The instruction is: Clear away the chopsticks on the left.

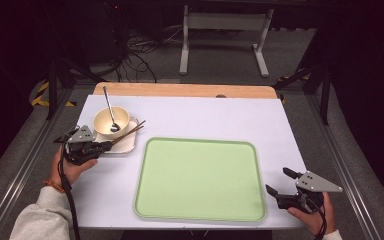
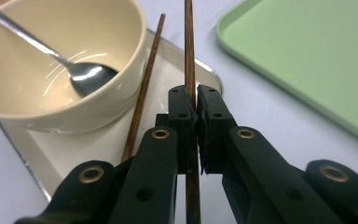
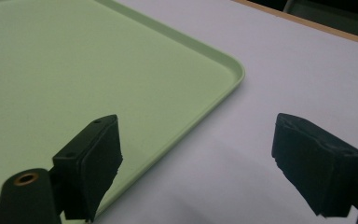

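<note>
The near end of the dark wooden chopstick (image 2: 189, 56) is running out of frame below the left gripper (image 2: 196, 105), whose jaws are pinching it over the small white tray (image 2: 177, 70). The right gripper (image 3: 196, 154) is gaping empty beside the green tray (image 1: 200, 177) on the white tabletop (image 1: 205, 115).

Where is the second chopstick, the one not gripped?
In the left gripper view, the loose chopstick lies on the small plate, between the bowl and the gripped chopstick.
</note>
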Available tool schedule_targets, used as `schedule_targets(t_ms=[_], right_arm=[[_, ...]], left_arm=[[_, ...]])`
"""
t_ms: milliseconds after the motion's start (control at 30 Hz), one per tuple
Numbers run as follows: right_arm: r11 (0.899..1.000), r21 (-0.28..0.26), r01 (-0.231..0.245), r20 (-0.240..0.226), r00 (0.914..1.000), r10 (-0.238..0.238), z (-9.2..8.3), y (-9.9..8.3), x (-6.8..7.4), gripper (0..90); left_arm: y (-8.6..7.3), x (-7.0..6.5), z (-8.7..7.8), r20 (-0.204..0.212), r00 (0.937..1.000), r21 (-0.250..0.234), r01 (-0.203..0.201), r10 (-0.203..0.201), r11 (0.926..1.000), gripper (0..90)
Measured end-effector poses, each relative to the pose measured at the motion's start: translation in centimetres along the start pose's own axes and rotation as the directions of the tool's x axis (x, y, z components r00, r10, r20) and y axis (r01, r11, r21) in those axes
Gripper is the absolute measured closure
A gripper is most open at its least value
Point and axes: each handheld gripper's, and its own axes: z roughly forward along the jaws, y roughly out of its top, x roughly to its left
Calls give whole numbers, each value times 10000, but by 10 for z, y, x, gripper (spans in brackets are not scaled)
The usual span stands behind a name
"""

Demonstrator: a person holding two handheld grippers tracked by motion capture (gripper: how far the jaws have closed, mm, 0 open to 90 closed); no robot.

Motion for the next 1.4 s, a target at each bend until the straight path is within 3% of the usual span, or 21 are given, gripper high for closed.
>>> schedule_targets(t_ms=[467,767,1200,1400], right_arm=[[9998,-140,140,39,9999,-140,-3,3,2,158],[9996,-219,204,-16,9998,-204,-5,5,4,159],[9996,-200,190,2,9998,-190,-5,5,4,161],[9997,-178,172,0,9999,-172,-4,5,4,161]], left_arm=[[18,-35,-7,96,9992,-592,405,-400,9974,855],[27,-61,0,429,9975,-804,598,-565,9950,855],[44,-98,17,930,9956,-707,141,-74,9974,855],[48,-111,29,1191,9929,-482,101,-43,9988,855]])
